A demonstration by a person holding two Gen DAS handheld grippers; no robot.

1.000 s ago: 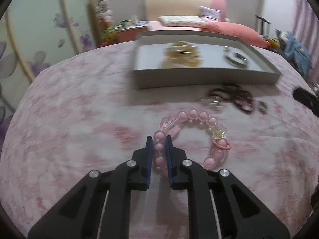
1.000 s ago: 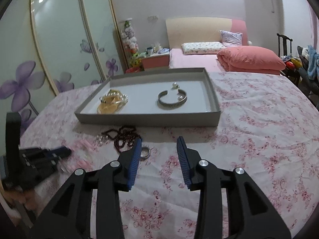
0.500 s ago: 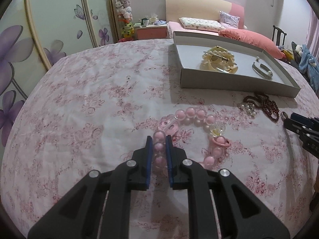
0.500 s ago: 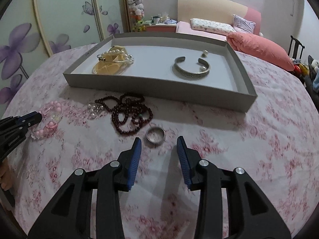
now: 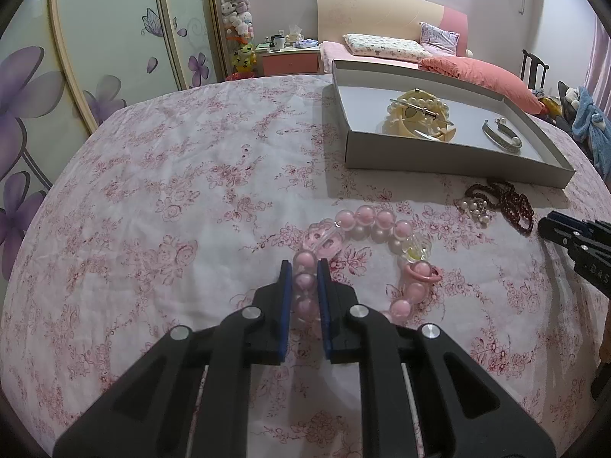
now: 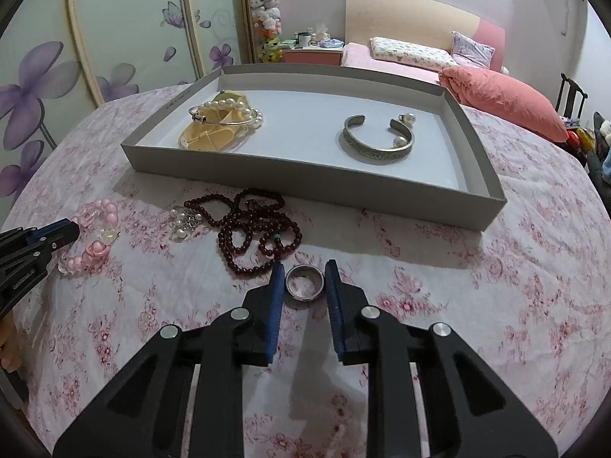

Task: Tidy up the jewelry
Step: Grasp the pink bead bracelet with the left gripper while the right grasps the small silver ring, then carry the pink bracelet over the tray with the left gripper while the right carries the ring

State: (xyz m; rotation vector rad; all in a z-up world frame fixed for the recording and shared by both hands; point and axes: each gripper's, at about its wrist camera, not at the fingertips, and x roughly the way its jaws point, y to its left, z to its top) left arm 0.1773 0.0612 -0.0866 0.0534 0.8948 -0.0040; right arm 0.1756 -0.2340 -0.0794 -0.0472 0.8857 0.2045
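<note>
A pink bead bracelet (image 5: pixel 382 229) lies on the flowered bedspread. My left gripper (image 5: pixel 304 267) is shut on its near beads, which are pinched between the blue pads. The same bracelet (image 6: pixel 95 225) and left gripper (image 6: pixel 68 229) show at the left of the right wrist view. A silver ring (image 6: pixel 304 282) lies flat on the spread between the fingers of my right gripper (image 6: pixel 304 266). Its jaws are closing, with a sliver of gap left on each side of the ring. A grey tray (image 6: pixel 305 183) stands beyond.
The tray (image 5: pixel 439 160) holds a silver cuff (image 6: pixel 376 145), a pearl bangle on a cream piece (image 6: pixel 225 114) and a pearl earring (image 6: pixel 406 117). A dark red bead necklace (image 6: pixel 252 225) and a pearl cluster (image 6: pixel 185 221) lie in front of it. Pillows and a nightstand stand behind.
My right gripper came forward and down over the silver ring and its jaws narrowed around it. The left gripper stays clamped on the pink bracelet after swinging its view slightly.
</note>
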